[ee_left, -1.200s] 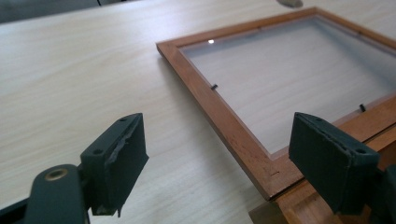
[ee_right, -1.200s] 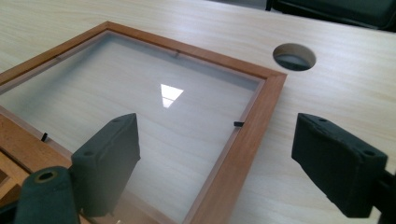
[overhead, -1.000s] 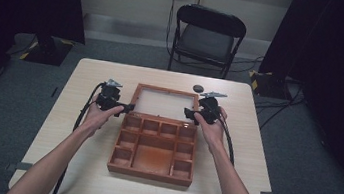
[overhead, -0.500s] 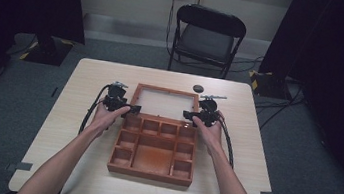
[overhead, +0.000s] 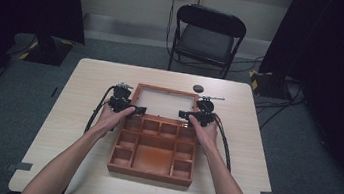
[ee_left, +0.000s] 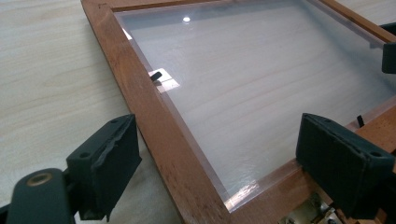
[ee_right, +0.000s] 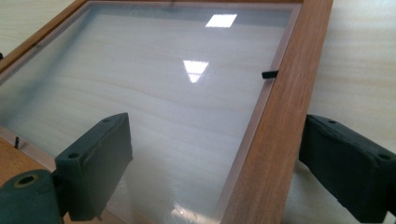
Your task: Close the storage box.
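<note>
Straddling wooden glazed lid (ee_left: pixel 154 116), black jaws apart

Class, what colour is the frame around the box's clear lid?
Reddish-brown wood frame; clearest in the left gripper view.

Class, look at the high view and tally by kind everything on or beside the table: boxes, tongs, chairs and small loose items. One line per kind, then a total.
Wooden compartment box with its glass lid open flat: 1
Tongs, left tongs and right tongs, each open astride a side rail of the lid: 2
Black folding chair: 1
Small dark round item on the table: 1
Total: 5
</note>
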